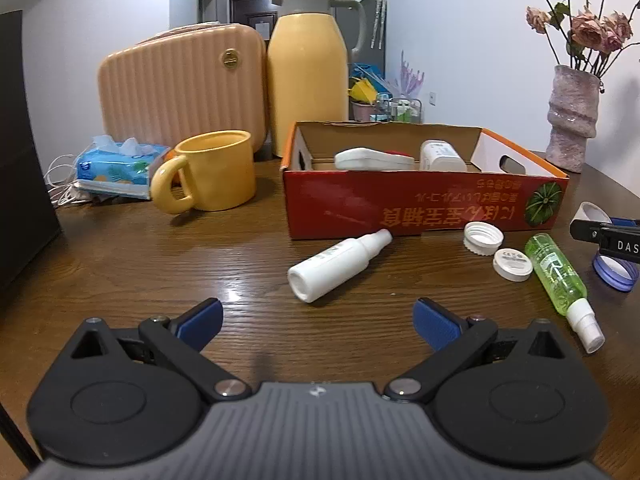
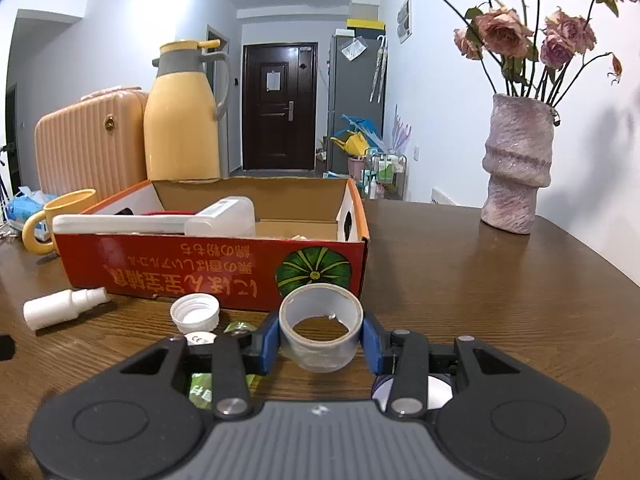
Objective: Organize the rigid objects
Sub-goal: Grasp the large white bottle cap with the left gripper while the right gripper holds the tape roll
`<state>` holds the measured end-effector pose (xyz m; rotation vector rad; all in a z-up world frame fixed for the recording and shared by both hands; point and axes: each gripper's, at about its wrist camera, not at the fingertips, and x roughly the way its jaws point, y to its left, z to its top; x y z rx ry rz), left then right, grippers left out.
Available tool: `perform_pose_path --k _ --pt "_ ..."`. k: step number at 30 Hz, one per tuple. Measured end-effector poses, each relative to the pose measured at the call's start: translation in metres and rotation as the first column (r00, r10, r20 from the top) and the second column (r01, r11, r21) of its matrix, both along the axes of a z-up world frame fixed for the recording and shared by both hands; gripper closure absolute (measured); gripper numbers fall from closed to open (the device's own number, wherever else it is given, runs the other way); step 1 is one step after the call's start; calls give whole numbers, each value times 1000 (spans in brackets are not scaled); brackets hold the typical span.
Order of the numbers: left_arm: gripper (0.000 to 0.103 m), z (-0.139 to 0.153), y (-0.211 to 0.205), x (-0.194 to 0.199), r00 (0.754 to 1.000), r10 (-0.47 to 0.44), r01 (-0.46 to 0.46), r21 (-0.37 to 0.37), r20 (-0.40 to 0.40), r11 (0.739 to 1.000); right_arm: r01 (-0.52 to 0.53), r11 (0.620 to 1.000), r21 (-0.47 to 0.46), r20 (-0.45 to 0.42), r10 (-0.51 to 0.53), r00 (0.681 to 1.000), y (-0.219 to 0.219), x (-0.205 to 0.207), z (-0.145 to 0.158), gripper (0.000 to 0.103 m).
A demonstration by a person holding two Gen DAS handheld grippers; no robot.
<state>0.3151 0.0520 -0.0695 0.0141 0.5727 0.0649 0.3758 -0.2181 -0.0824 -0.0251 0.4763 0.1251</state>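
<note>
Both tools look alike — the left gripper (image 1: 318,322) and right gripper (image 2: 322,346) each have a grey ribbed housing, two black round-lobed side plates, black link arms on silver pivot screws, and blue textured pads (image 1: 202,322) — white lettering marks the right one's side.

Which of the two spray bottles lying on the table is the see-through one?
The green clear plastic spray bottle, lying right of the two white caps with its nozzle toward the camera. The other, the white opaque spray bottle, points at the red cardboard box.
</note>
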Motion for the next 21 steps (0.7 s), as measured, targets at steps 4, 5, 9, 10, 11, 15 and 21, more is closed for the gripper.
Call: perform_pose_path --k 4,5,9,10,11,15,21 --pt "0 2 -7 4 1000 -19 19 7 1 1000 6 1000 6 10 -6 1000 -1 -6 2 62" --pt "0 3 -10 4 1000 -25 25 13 4 1000 8 1000 7 11 -8 1000 -2 -7 2 62" --pt "0 6 -22 14 999 -41 41 13 0 999 14 1000 13 17 -14 1000 -4 -7 2 62" --pt "0 7 -25 17 999 -43 43 9 -2 999 15 1000 15 18 -15 1000 -5 -7 3 62" --pt "0 7 -28 20 999 -45 45 6 -4 999 16 1000 18 19 -17 1000 -6 -7 3 62" --pt "0 8 -44 34 998 -65 65 -5 -17 998 22 999 24 23 -23 999 -8 -7 3 62" --pt "0 7 -70 54 996 -88 88 -10 -25 996 40 999 32 20 -41 999 -12 -5 4 62"
